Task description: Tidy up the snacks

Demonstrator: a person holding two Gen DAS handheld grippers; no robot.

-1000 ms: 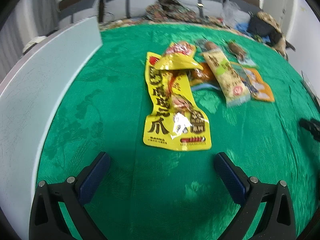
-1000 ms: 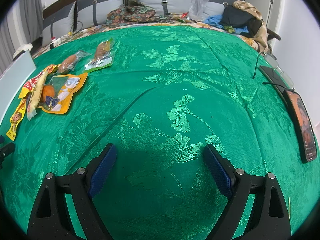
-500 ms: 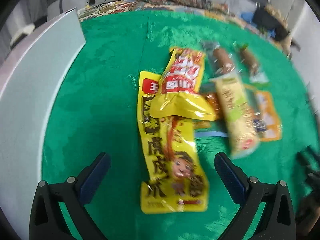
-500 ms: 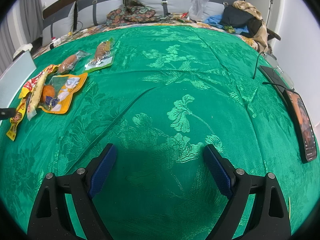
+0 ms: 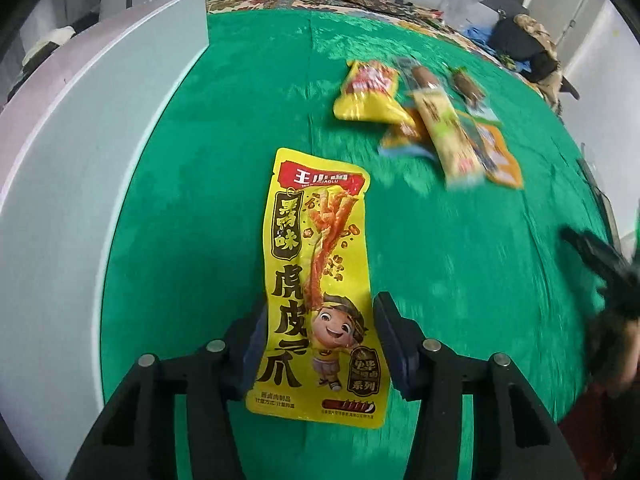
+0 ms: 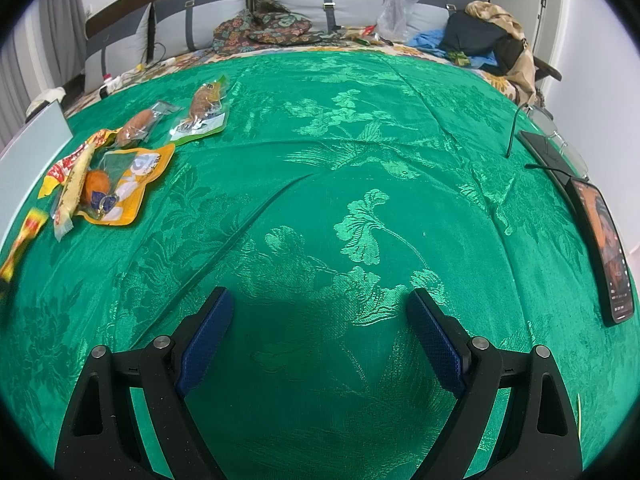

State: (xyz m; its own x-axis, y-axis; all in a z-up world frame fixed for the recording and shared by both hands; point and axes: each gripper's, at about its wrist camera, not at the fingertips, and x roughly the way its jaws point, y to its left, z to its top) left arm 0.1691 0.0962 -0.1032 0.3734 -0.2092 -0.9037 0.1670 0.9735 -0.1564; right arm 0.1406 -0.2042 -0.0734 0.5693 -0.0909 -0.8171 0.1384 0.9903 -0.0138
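Through the left wrist camera I see my left gripper (image 5: pixel 318 340) with the long yellow snack pouch (image 5: pixel 318 280) between its two blue pads. The jaws have just been closing, and both pads now sit against the pouch's long edges near its lower end, so I read this as a grip on the pouch. The pouch runs lengthwise away from the fingers, its red-banded top at the far end, its printed bottom edge nearer to me than the pads. It looks raised off the green cloth (image 5: pixel 208 184), though I cannot tell by how much. To the far right, well apart from the pouch, the other snacks lie blurred in a loose cluster: a smaller yellow bag (image 5: pixel 366 94), a pale stick pack (image 5: pixel 450 132) and an orange pouch (image 5: pixel 498 152). A white box wall (image 5: pixel 80 128) curves along the left side.

Through the right wrist camera my right gripper (image 6: pixel 320 336) hangs over bare green cloth with its pads spread wide and nothing between them. The snack cluster lies far left of these fingers; the orange pouch (image 6: pixel 132 178) and a green-edged packet (image 6: pixel 202 118) are plain to see. At the far left edge a strip of the yellow pouch (image 6: pixel 20 240) shows. A phone (image 6: pixel 608 244) lies at the right edge.
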